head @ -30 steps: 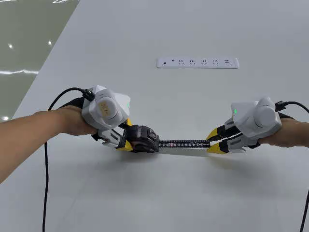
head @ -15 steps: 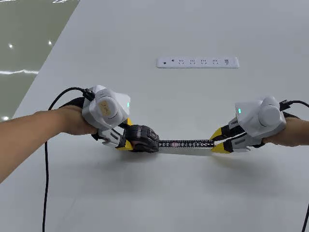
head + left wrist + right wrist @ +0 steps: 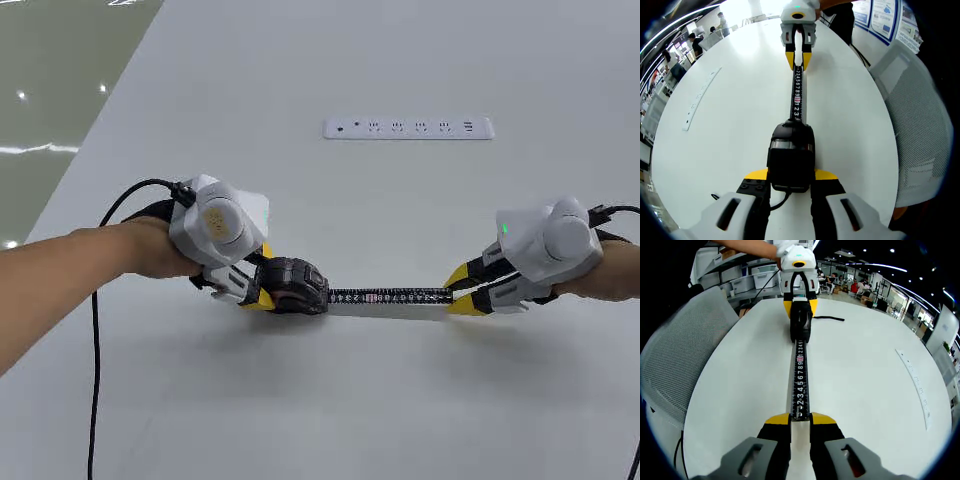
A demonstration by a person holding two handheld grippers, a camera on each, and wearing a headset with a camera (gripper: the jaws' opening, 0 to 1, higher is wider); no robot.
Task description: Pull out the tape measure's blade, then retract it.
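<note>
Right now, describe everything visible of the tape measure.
The tape measure has a chunky black case, down at the white table and clamped between the yellow-tipped jaws of the left gripper. Its black blade, printed with pale numerals and one red mark, is extended in a straight line. The right gripper pinches its free end.

The tape measure (image 3: 295, 286) is black, its blade (image 3: 390, 297) black with white numerals and a red patch. The left hand-held gripper (image 3: 268, 283) and right hand-held gripper (image 3: 458, 292) are white, yellow-tipped.
</note>
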